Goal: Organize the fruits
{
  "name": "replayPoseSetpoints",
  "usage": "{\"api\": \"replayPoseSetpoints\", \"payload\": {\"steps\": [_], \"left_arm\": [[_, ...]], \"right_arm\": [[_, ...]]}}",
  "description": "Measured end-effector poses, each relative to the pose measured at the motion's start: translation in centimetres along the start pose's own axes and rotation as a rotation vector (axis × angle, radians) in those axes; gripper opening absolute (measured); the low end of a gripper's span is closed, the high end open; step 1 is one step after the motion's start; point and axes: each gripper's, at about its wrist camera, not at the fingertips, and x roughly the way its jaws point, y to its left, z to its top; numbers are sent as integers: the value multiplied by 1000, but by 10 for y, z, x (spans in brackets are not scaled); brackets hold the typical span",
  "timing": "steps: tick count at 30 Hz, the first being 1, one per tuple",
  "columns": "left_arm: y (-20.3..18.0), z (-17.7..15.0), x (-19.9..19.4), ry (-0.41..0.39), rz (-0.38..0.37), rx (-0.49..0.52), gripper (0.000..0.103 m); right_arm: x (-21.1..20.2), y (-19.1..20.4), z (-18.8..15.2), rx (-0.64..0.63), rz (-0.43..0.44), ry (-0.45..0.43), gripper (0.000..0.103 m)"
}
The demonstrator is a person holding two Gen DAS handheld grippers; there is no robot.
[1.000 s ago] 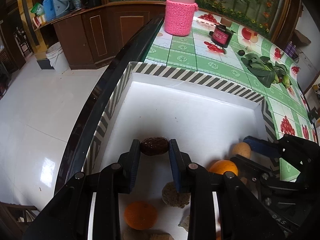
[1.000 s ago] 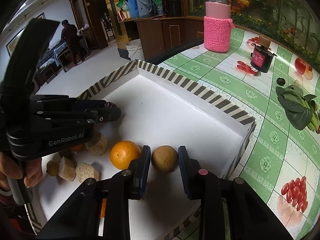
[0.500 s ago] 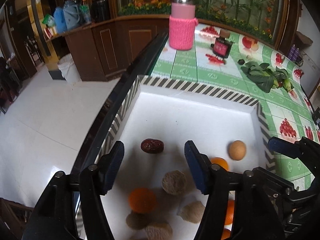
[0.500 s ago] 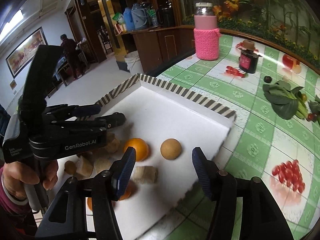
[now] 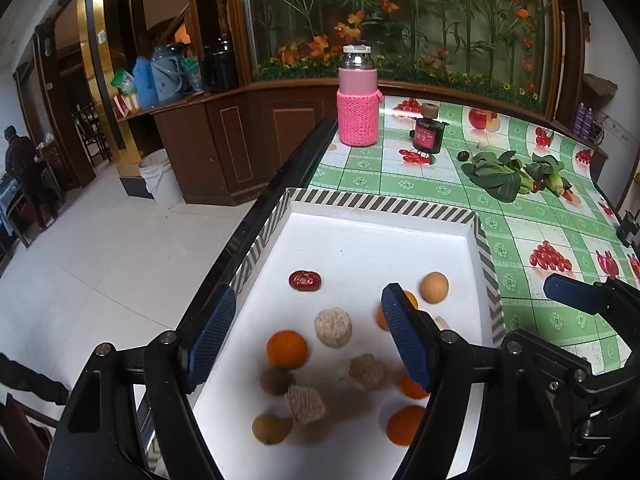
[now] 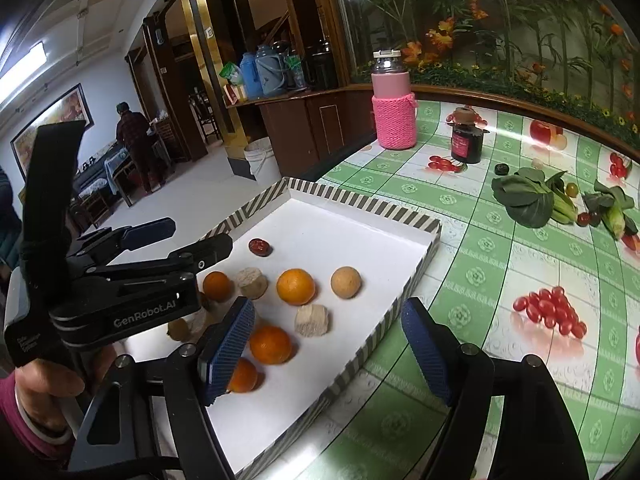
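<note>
Jaws just opened wide, empty, both grippers [image 5: 308,344] [image 6: 328,344] angled down over tray [image 6: 360,204], fruit inside.

Four oranges [image 5: 287,349], one red date [image 5: 305,280], four beige rough chunks [image 5: 333,327], one tan round fruit [image 5: 434,287], two brown round fruits [image 5: 270,428]. One striped tray [image 5: 380,202], one pink bottle [image 5: 357,108], one dark jar [image 5: 428,133].

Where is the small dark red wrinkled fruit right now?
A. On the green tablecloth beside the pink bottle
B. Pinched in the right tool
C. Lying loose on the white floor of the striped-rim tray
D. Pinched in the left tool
C: the small dark red wrinkled fruit lies alone on the striped-rim tray's white floor, clear of both tools.
</note>
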Motion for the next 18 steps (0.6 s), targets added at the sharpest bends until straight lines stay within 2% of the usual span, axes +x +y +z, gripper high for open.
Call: {"api": "replayPoseSetpoints", "payload": {"steps": [5, 10, 12, 13, 18], "left_arm": [[-2, -7, -14, -19, -13, -28, 76], [-4, -15, -27, -40, -9, -39, 76], [-4, -17, -30, -47, -14, -46, 79], [-4, -19, -33, -53, -10, -49, 84], [-6, -25, -43, -79, 6, -48, 84]], "right_arm": [[-7, 3, -11, 3, -15, -4, 79], [-17, -1, -21, 38, -20, -23, 86], [-20, -4, -25, 55, -19, -26, 87], [-22, -4, -26, 59, -19, -27, 87], [-26, -3, -33, 59, -23, -24, 87]]}}
